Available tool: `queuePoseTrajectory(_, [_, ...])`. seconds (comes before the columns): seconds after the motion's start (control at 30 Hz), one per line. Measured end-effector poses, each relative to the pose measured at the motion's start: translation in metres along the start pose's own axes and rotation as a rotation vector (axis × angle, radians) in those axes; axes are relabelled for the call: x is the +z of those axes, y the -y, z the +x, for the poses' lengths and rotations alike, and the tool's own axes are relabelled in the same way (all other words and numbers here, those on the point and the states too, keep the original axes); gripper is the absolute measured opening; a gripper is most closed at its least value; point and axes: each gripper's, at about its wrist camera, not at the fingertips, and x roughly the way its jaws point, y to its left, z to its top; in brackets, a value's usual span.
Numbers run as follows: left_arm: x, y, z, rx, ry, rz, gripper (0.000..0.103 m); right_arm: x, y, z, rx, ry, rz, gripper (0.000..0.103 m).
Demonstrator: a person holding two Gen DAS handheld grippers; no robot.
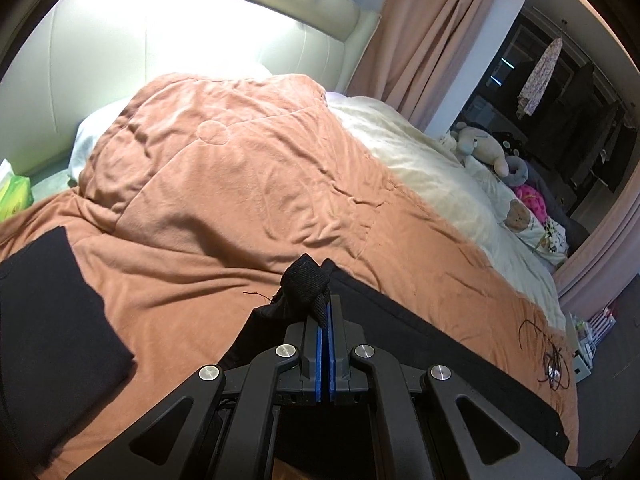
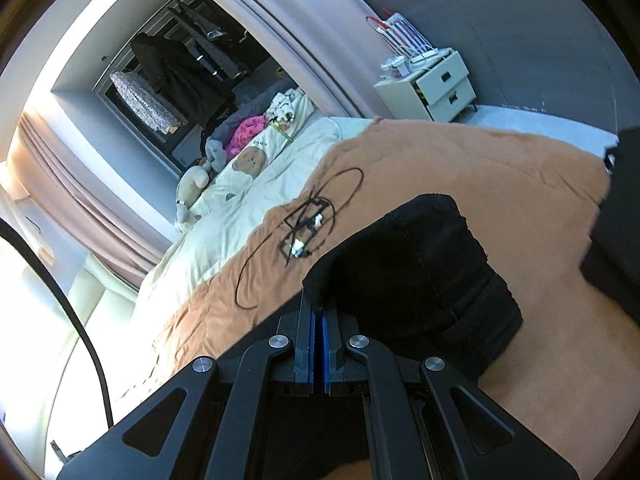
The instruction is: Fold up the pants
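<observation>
The black pants [image 1: 420, 344] lie on an orange blanket [image 1: 240, 184] on the bed. My left gripper [image 1: 326, 304] is shut on a bunched corner of the pants, which pokes out above the blue pads. The cloth runs off to the right and below the gripper. In the right wrist view my right gripper [image 2: 319, 312] is shut on an edge of the pants [image 2: 424, 264], which lie piled to the right of the fingers on the blanket [image 2: 500, 168]. A dark folded piece [image 1: 52, 320] lies at the left in the left wrist view.
A tangled black cable [image 2: 308, 224] lies on the blanket near the pants; it also shows in the left wrist view [image 1: 552, 364]. A cream sheet [image 1: 432, 168] with soft toys [image 1: 480, 148] lies beyond. A white bedside drawer unit [image 2: 432, 84] stands past the bed. A curtain [image 1: 432, 32] hangs behind.
</observation>
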Motion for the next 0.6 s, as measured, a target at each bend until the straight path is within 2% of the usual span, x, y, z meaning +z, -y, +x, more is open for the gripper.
queuePoseTrajectory(0.27, [0.014,0.025,0.059,0.039,-0.023,0.018,0.001,0.01,-0.017,0.048,-0.03,0.001,-0.038,0.0])
queuePoseTrajectory(0.6, [0.021,0.036,0.139,0.095,-0.079,0.037,0.001,0.015,-0.034,0.114,-0.092,-0.031,-0.075,0.0])
